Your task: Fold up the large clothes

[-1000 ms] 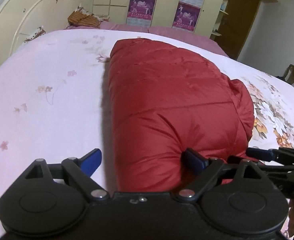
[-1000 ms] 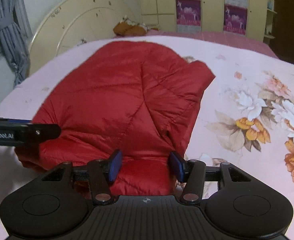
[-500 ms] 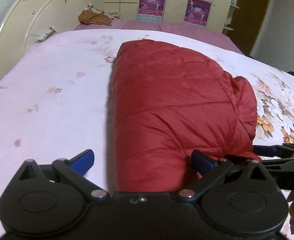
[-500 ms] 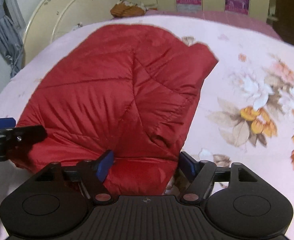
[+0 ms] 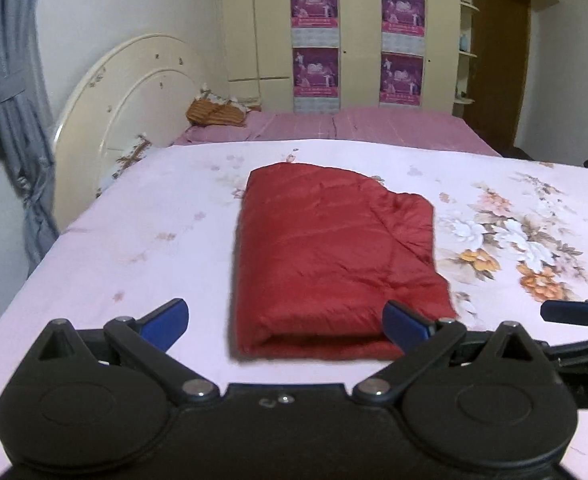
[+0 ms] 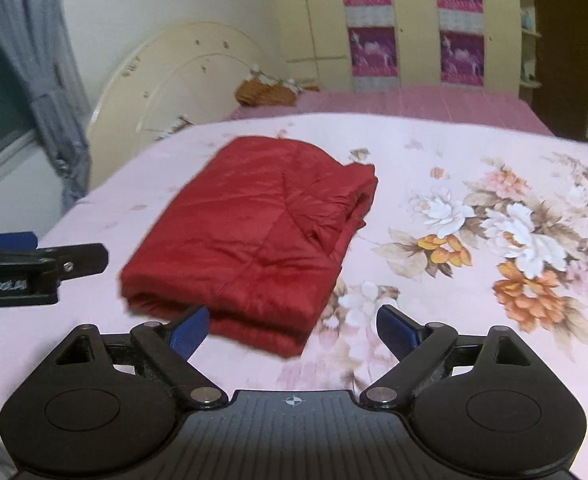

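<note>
Two views, both looking down across a bed.

Left wrist view: left gripper [image 5: 285,320] with jaws spread wide, nothing between the blue pads [image 5: 165,319]. It has just been opening. Red quilted jacket [image 5: 334,256] lies folded into a thick rectangle on the pale pink floral bedspread [image 5: 133,248], fold edge nearest the camera, clear of the pads. Tip of the right gripper [image 5: 566,313] pokes in at the right edge. Cream headboard [image 5: 121,120] at left, grey curtain [image 5: 13,120] beyond it, wardrobe with purple posters [image 5: 316,40] at the back.

Right wrist view: right gripper [image 6: 293,330] with jaws apart, just been opening, nothing gripped; bedspread shows between the pads [image 6: 398,328]. Jacket [image 6: 253,232] sits ahead and left, its near corner just beyond the left pad, not pinched. Left gripper [image 6: 33,268] enters from the left edge, beside the jacket. Picture slightly blurred.
</note>
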A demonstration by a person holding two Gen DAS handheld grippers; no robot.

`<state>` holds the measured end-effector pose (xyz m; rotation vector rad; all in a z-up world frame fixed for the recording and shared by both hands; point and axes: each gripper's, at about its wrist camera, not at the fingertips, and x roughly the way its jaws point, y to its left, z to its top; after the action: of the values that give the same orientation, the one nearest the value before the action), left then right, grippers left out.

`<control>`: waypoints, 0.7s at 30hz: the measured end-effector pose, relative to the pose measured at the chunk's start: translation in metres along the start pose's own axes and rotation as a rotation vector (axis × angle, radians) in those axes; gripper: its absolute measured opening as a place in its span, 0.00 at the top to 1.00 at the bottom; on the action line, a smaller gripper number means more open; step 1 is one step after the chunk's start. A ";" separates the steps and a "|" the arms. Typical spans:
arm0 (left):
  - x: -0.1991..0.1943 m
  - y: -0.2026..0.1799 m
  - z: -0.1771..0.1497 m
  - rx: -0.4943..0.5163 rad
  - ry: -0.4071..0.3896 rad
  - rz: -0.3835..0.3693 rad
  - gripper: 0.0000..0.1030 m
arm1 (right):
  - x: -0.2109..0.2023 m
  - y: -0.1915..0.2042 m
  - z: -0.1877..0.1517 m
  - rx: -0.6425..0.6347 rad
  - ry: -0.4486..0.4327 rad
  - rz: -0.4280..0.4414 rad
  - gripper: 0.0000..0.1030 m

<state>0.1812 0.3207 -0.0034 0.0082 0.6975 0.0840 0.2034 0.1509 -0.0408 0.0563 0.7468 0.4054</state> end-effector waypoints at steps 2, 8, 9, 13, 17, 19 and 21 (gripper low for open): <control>-0.020 -0.004 -0.005 -0.023 0.016 0.014 0.00 | -0.027 0.004 -0.007 -0.011 -0.016 0.004 0.07; -0.087 -0.018 -0.028 -0.039 -0.045 0.100 0.00 | -0.110 0.016 -0.028 -0.015 -0.087 -0.004 0.00; -0.095 -0.019 -0.030 -0.045 -0.042 0.093 0.00 | -0.123 0.020 -0.031 -0.017 -0.106 -0.013 0.00; -0.120 -0.020 -0.038 -0.090 -0.061 0.063 0.00 | -0.160 0.030 -0.038 -0.048 -0.193 -0.071 0.00; -0.138 -0.025 -0.044 -0.101 -0.086 0.080 0.00 | -0.185 0.032 -0.044 -0.041 -0.247 -0.070 0.00; -0.144 -0.027 -0.046 -0.090 -0.088 0.089 0.00 | -0.191 0.032 -0.047 -0.034 -0.253 -0.056 0.00; -0.147 -0.029 -0.047 -0.085 -0.087 0.092 0.00 | -0.197 0.033 -0.049 -0.036 -0.259 -0.055 0.00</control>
<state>0.0410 0.2792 0.0538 -0.0373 0.6064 0.2004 0.0299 0.1021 0.0575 0.0528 0.4847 0.3510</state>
